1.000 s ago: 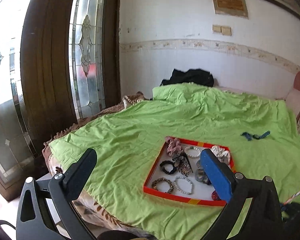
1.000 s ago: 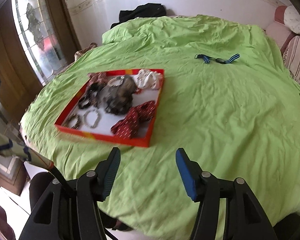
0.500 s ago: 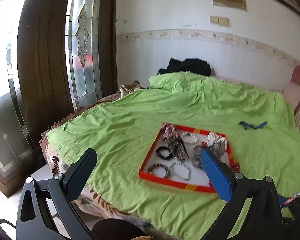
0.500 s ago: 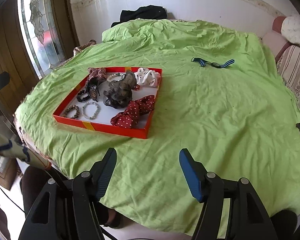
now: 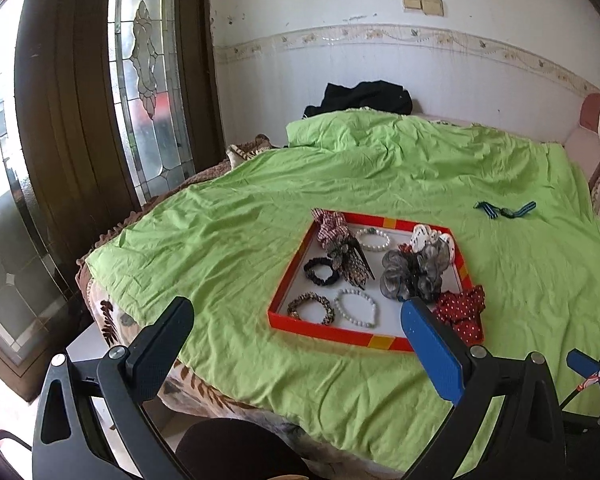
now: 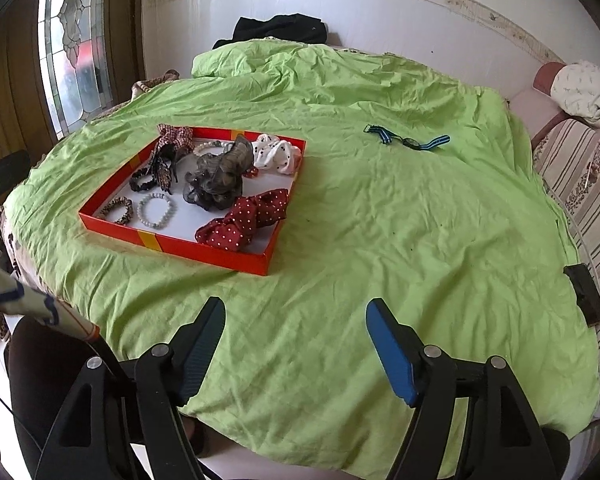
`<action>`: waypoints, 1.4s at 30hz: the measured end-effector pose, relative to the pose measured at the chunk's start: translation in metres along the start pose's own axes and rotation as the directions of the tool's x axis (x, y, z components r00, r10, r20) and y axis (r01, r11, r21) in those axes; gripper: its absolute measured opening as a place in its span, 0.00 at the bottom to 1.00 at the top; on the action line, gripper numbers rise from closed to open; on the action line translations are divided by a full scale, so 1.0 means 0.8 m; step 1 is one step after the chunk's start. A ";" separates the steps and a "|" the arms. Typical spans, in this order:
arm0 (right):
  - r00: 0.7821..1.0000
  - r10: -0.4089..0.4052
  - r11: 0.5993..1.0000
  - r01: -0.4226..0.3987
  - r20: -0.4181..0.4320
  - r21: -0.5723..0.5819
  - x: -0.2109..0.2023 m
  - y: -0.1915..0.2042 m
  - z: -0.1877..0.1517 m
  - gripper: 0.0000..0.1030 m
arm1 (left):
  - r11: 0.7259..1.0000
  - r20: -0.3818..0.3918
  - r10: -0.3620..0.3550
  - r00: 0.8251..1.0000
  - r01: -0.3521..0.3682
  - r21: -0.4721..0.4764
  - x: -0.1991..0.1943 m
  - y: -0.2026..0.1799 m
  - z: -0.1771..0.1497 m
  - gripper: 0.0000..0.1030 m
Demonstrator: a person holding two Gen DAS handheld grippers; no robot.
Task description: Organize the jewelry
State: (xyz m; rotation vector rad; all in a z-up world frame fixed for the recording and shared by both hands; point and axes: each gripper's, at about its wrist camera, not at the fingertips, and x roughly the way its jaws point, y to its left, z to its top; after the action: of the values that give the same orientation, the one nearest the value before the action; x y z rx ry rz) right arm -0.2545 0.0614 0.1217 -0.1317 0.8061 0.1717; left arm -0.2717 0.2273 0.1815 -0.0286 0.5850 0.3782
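Sitting on the green sheet [image 6: 380, 240] of the bed, your red tray [image 6: 204, 250] holds the jewelry and hair pieces: a red polka-dot scrunchie [image 6: 246, 218] at its near right corner, a grey gauzy scrunchie [image 6: 218, 178] in the middle, a white dotted scrunchie [image 6: 278, 154] at the far right, a plaid scrunchie [image 6: 176, 136] at the far left corner. Along the near left edge lie a pale bead bracelet [image 6: 156, 210] and a leopard-print band [image 6: 118, 210] side by side, with a black scrunchie [image 6: 142, 182] just behind them and a white bead bracelet [image 5: 374, 239] farther back.

Your right gripper [image 6: 296, 344] hangs over bare sheet near the bed's edge, well apart from the tray, which lies ahead and to its left. Its jaws have just been opening and stand wide, nothing between them.

Your left gripper [image 5: 296, 340] is spread wide too, empty, with the tray's near edge showing just ahead between its fingers and the blue pad [image 5: 432, 350] covering the tray's near right corner.

Far right of the tray, a blue striped strap [image 6: 406, 140] lies alone on the sheet. A black garment [image 6: 280, 28] sits at the far end by the wall. No writing is readable on any of these.
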 end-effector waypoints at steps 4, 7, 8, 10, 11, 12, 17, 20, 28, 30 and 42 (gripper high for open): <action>1.000 0.000 1.000 0.000 -0.008 0.006 0.003 -0.002 -0.001 0.75 | 1.000 -0.017 -0.004 1.000 0.004 0.013 0.006 -0.005 -0.004 1.00; 1.000 0.000 1.000 0.000 -0.015 0.008 0.005 -0.003 -0.001 0.75 | 1.000 -0.034 -0.012 0.999 0.012 0.014 0.010 -0.007 -0.007 1.00; 1.000 0.000 1.000 0.000 -0.017 0.007 0.006 -0.002 -0.001 0.75 | 1.000 -0.037 -0.014 0.999 0.015 0.014 0.011 -0.008 -0.008 1.00; 1.000 0.000 1.000 0.000 -0.020 0.005 0.007 -0.002 -0.002 0.75 | 1.000 -0.046 -0.020 0.999 0.020 0.015 0.013 -0.009 -0.009 1.00; 1.000 0.000 1.000 0.000 -0.023 0.005 0.008 -0.002 -0.002 0.75 | 1.000 -0.051 -0.022 0.998 0.023 0.016 0.014 -0.009 -0.010 1.00; 1.000 0.001 1.000 -0.001 -0.026 0.005 0.009 -0.002 -0.002 0.75 | 1.000 -0.056 -0.024 0.998 0.025 0.017 0.016 -0.010 -0.011 1.00; 0.999 0.006 1.000 -0.006 -0.037 0.009 0.012 -0.002 -0.003 0.75 | 0.999 -0.077 -0.027 0.997 0.030 0.030 0.022 -0.014 -0.014 1.00; 0.999 0.005 1.000 -0.004 -0.041 0.012 0.014 -0.002 -0.003 0.76 | 0.998 -0.096 -0.036 0.995 0.040 0.040 0.027 -0.017 -0.018 1.00; 0.999 0.015 0.999 -0.013 -0.043 0.038 0.016 -0.006 -0.003 0.76 | 0.996 -0.152 -0.052 0.987 0.063 0.070 0.038 -0.030 -0.031 1.00; 0.999 0.022 0.999 -0.019 -0.047 0.046 0.017 -0.008 -0.003 0.76 | 0.994 -0.164 -0.060 0.985 0.073 0.076 0.040 -0.034 -0.034 1.00; 0.999 0.031 0.998 -0.029 -0.043 0.049 0.015 -0.005 -0.004 0.77 | 0.991 -0.208 -0.080 0.975 0.101 0.092 0.048 -0.041 -0.044 1.00</action>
State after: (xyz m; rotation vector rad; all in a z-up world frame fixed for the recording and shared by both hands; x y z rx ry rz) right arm -0.2476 0.0578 0.1111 -0.0782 0.8551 0.1779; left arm -0.2495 0.2053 0.1286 0.0044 0.8027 0.2572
